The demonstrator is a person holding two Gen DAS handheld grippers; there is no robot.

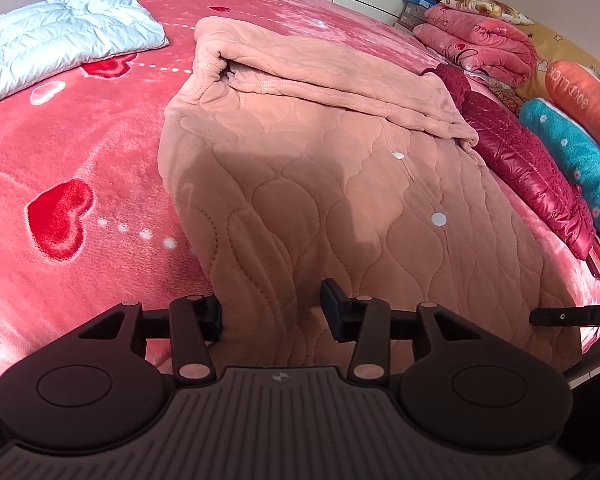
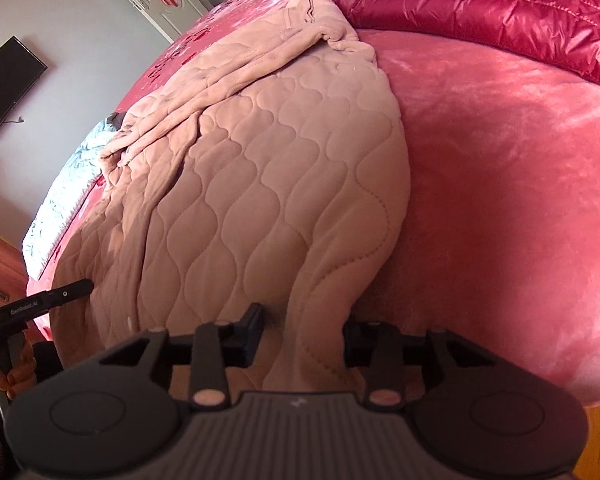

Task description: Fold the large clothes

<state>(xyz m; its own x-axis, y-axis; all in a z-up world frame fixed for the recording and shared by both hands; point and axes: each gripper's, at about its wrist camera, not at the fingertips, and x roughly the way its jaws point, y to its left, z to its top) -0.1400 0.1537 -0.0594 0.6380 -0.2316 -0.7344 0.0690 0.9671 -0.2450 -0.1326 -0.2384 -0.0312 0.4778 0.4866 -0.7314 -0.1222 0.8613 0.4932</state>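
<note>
A large pale pink quilted garment (image 1: 340, 200) lies on the pink heart-print bed (image 1: 60, 152), its sleeves folded across the top. My left gripper (image 1: 272, 312) is open, its jaws set either side of the garment's near left hem. My right gripper (image 2: 304, 336) is open too, its jaws straddling a raised fold at the near right hem of the garment (image 2: 280, 168). The right gripper's tip shows in the left wrist view (image 1: 572, 315), and the left gripper shows in the right wrist view (image 2: 40, 304).
A white puffer jacket (image 1: 60, 44) lies at the far left of the bed. A dark red puffer jacket (image 1: 520, 152) lies right of the garment, also in the right wrist view (image 2: 480, 4). Folded blankets (image 1: 480, 40) and pillows (image 1: 572, 152) lie at the far right.
</note>
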